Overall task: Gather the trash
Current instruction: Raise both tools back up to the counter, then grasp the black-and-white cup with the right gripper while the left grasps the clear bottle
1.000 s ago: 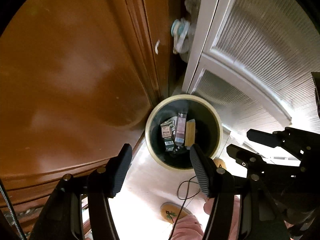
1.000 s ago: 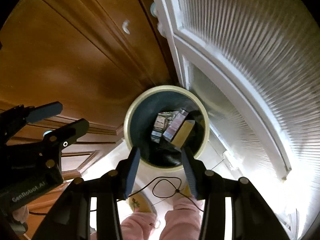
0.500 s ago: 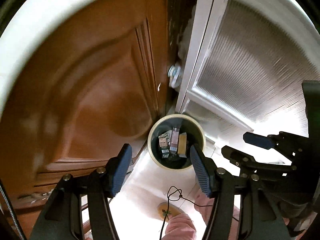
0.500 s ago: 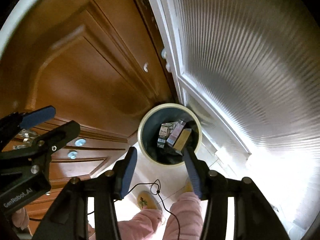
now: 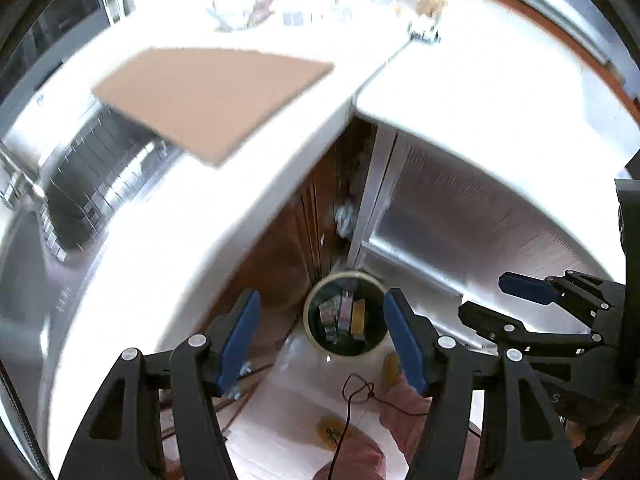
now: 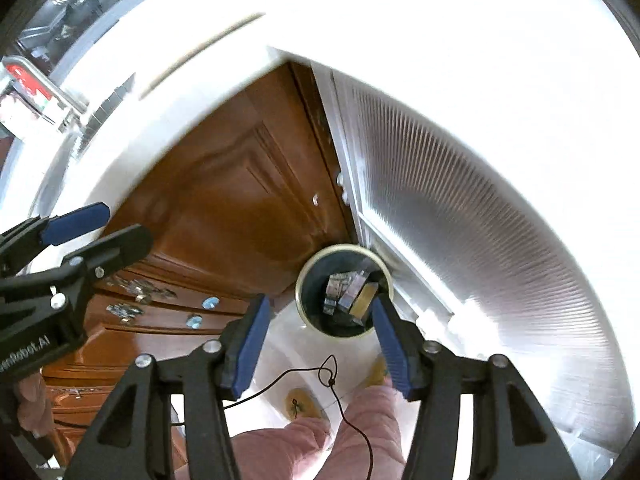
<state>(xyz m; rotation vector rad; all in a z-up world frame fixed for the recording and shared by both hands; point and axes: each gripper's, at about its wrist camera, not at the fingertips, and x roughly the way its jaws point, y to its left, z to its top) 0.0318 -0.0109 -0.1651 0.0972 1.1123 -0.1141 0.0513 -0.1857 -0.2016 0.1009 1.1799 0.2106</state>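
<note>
A round cream-rimmed bin (image 5: 307,314) stands on the floor far below, in the corner between a wooden cabinet and a white door. Several small packets and a yellow-brown box (image 5: 357,316) lie inside it, and they also show in the right wrist view as the trash (image 6: 348,294) in the bin (image 6: 299,292). My left gripper (image 5: 322,338) hangs high above the bin, its jaws opening with nothing between them. My right gripper (image 6: 320,342) is beside it at a similar height, its jaws also opening and empty. Each gripper shows in the other's view: right gripper (image 5: 502,300), left gripper (image 6: 114,228).
A white countertop (image 5: 248,208) with a brown flat board (image 5: 212,96) curves above the wooden cabinet door (image 6: 240,208). A ribbed-glass white door (image 6: 460,220) is on the right. A person's pink trouser legs (image 6: 360,412), slippers and a thin black cord (image 6: 332,376) are below.
Both grippers have risen well above the bin, which now looks smaller and farther away. The countertop and the brown board have come into view. Both pairs of jaws stand a little wider.
</note>
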